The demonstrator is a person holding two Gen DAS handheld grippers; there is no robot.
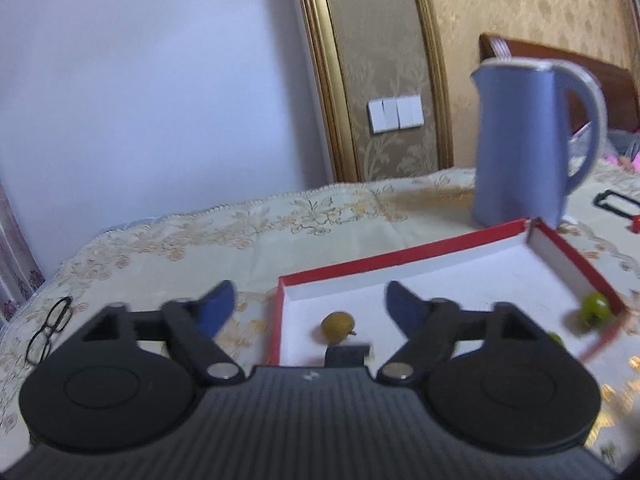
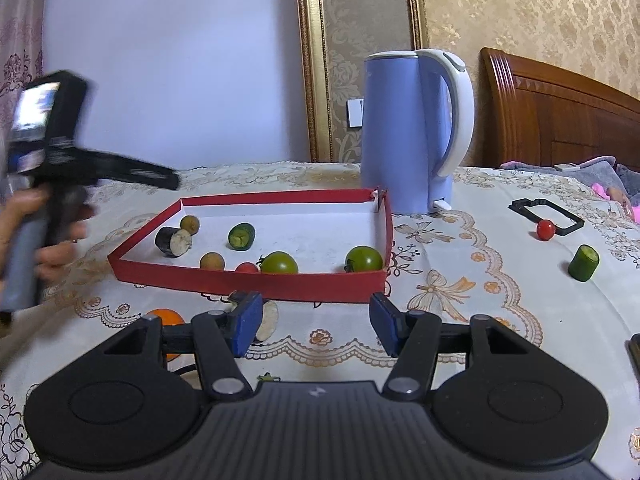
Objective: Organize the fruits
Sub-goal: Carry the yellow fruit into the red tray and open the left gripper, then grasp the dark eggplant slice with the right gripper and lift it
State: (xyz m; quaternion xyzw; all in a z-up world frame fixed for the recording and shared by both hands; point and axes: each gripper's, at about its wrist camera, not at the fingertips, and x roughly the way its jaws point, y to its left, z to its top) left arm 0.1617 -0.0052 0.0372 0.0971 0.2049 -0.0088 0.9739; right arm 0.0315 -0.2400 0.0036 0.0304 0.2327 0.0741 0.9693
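A shallow red box (image 2: 244,285) with a white floor holds two brown longans (image 2: 189,223), an eggplant piece (image 2: 173,241), a cucumber piece (image 2: 241,236), a small red tomato (image 2: 246,267) and two green tomatoes (image 2: 279,263). My left gripper (image 1: 310,302) is open and empty above the box's left end, over a longan (image 1: 338,325); it shows blurred in the right wrist view (image 2: 176,181). My right gripper (image 2: 316,326) is open and empty, low over the cloth in front of the box. A white piece (image 2: 269,320) and an orange (image 2: 165,317) lie by its left finger.
A blue kettle (image 2: 412,132) stands behind the box. A red cherry tomato (image 2: 545,229), a black frame (image 2: 546,216) and a cucumber piece (image 2: 583,263) lie on the cloth to the right. Glasses (image 1: 50,328) lie at the table's left edge.
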